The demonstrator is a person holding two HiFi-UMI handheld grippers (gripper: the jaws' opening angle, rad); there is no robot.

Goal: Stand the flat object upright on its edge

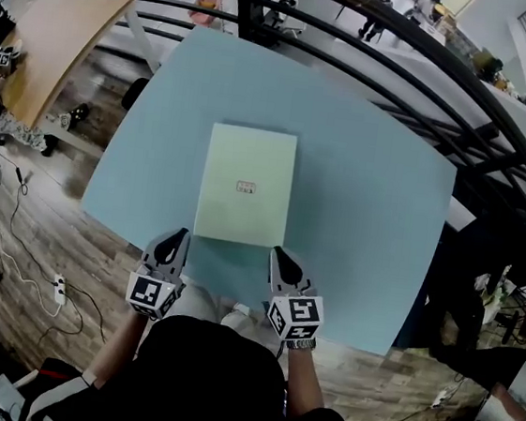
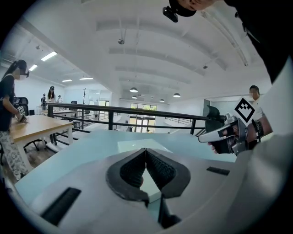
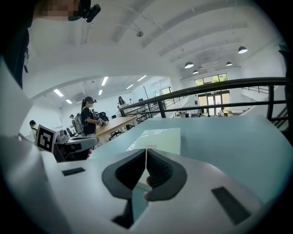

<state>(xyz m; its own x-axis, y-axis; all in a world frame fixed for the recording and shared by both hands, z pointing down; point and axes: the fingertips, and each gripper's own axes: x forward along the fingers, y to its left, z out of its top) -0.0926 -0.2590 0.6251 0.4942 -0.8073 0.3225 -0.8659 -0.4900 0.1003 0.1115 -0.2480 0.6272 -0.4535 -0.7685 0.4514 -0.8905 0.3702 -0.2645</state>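
L gripper [image 1: 180,237] hovers at the near-left corner of the flat object [image 1: 248,147], tip just beside the near edge; contact can't be told. Its own view shows the jaws fully together, pads meeting in a line w/ nothing between them. The flat object is pale green w/ a small label [image 1: 246,187] mid-face. It lies flat at approx. the centre of the light-blue table [image 1: 379,190], long sides running near to far, not yet raised. R gripper [image 1: 278,253] sits at the near-right corner, mirroring the L one, tip just beside the near edge. Its jaws are likewise closed on nothing.

Step in hand, by the look of it: getting onto the near edge before the lift. Closed tips can't pinch, so either part both jaws and take the near edge at each corner, or slip the closed tips under it as wedges. Prob. best to raise both corners evenly so the flat object pivots on its far edge w/o twisting. The tabletop looks smooth, so the far edge may skid away; lift up more than fwd. Once it's vertical, steady both sides before letting go, since a thin edge tips easily.
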